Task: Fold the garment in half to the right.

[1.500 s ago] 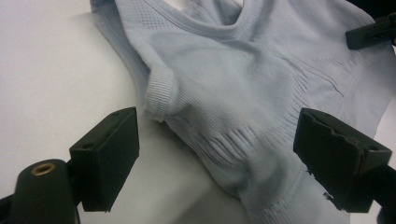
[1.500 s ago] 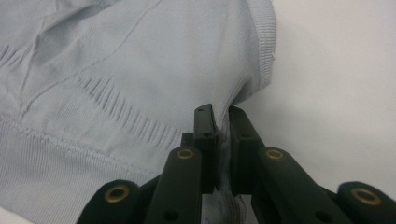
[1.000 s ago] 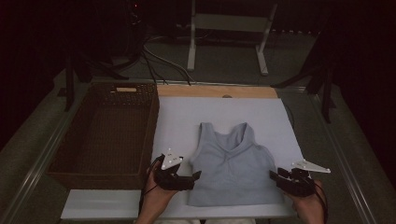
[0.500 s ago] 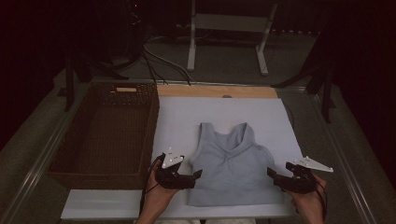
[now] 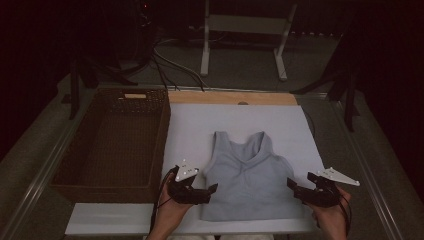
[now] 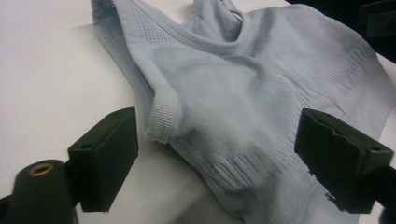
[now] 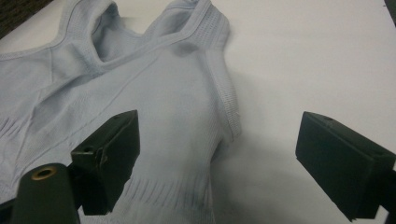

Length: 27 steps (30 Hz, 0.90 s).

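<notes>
We saw our left gripper point(image 5: 214, 189) part its jaws a little wider at the grey top's point(image 5: 250, 180) left side seam, the top lying flat between both, while our right gripper point(image 5: 291, 184) had let go, jaws wide.

Tank top point(image 5: 248, 185): pale blue-grey knit cloth, ribbed bands, matt. Sheet point(image 5: 200, 130) beneath it: smooth, matt white. Basket point(image 5: 111, 145) left of top: dark woven wicker, rough. Board strip point(image 5: 230, 97) beyond: bare wood. Gripper pads point(image 6: 105, 158): matt black plastic.
</notes>
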Each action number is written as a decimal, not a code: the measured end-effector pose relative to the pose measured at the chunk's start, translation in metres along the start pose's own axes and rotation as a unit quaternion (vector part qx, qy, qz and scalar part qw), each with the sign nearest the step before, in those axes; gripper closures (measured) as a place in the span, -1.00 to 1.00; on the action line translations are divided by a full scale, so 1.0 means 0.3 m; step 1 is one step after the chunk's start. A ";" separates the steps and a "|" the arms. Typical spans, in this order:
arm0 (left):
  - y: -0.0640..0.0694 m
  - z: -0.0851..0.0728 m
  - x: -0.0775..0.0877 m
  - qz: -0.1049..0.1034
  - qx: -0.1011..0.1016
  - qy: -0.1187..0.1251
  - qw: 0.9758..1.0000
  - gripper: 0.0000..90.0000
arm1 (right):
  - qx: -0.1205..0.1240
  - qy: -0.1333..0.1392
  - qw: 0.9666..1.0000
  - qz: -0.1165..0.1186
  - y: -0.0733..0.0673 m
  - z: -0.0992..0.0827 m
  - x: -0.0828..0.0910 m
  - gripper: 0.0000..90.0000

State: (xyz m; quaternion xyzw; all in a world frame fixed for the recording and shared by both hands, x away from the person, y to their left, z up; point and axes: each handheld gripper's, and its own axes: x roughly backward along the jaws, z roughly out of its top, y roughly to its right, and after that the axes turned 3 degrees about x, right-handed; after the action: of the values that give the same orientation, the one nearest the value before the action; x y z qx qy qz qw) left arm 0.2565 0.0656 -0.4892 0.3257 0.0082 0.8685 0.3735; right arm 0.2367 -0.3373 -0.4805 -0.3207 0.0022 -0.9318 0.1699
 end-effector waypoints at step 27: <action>0.015 -0.041 -0.084 -0.039 0.024 -0.055 0.997 -0.84 | 0.002 0.006 1.000 0.001 -0.004 0.001 0.005 -0.68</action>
State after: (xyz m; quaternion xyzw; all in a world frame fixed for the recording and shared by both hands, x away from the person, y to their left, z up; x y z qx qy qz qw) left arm 0.2593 0.0487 -0.5118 0.3812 0.0209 0.8336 0.3993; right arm 0.2353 -0.3367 -0.4793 -0.3145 0.0018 -0.9337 0.1711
